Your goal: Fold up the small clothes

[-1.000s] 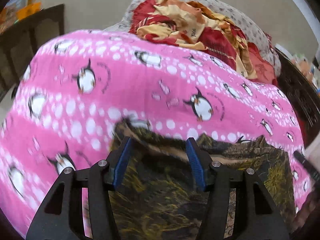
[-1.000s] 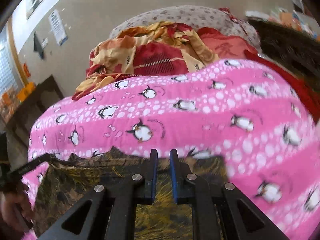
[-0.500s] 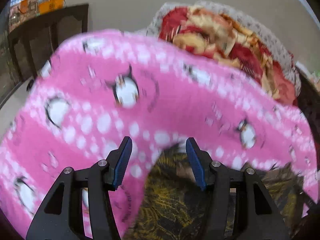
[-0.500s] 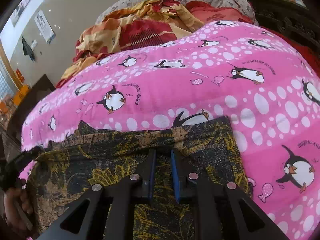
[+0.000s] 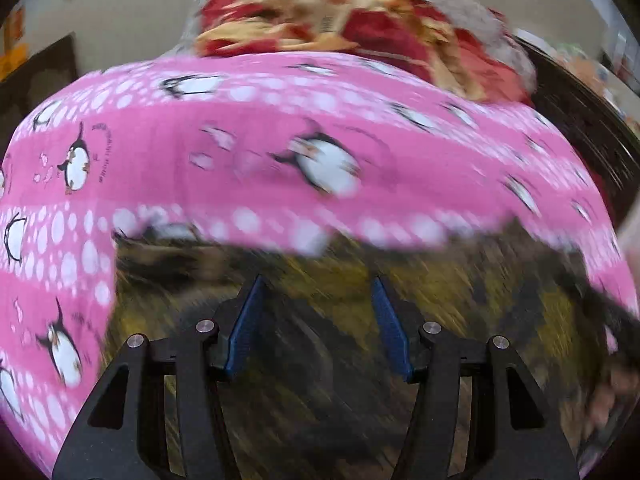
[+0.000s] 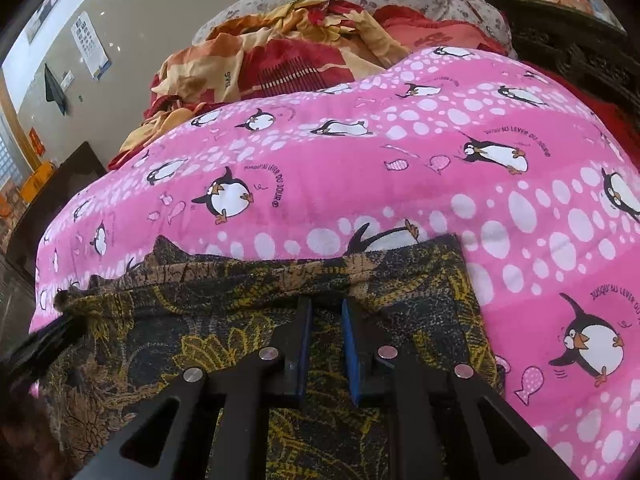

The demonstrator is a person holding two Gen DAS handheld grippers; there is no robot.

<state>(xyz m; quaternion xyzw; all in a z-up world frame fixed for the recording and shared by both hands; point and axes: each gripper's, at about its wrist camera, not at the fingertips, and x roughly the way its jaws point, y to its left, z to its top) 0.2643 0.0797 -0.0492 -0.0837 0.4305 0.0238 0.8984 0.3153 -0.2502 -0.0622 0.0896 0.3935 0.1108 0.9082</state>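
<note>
Both grippers point down over the dark yellow-print garment [image 6: 224, 344], which lies flat on the pink penguin blanket [image 6: 420, 168].

Right gripper [image 6: 326, 312]: jaws nearly together, only a narrow slit between the blue pads. Can't tell if any cloth is pinched in that slit; tips sit just short of the garment's far hem, over its mid-right part.

Left gripper [image 5: 318, 292]: jaws stand apart, wide gap, nothing clamped between the pads. Garment passes under and ahead of the tips.

Left wrist view: heavily smeared w/ motion blur, garment [image 5: 360, 320] reads as dark/yellow streaks, edges soft. Blanket [image 5: 180, 152] sharp only at far left.

Right wrist view: crisp. Shows what the left can't – far hem of the garment w/ its brownish band, right edge running straight down the blanket, crumpled far-left corner. Also shows my left gripper's black finger [image 6: 44, 340] at that left corner, touching or just beside the cloth, can't tell which.

Behind the blanket, both views: red-and-gold bedding pile [image 6: 280, 60]. Dark wood furniture [image 6: 580, 52] at right.
</note>
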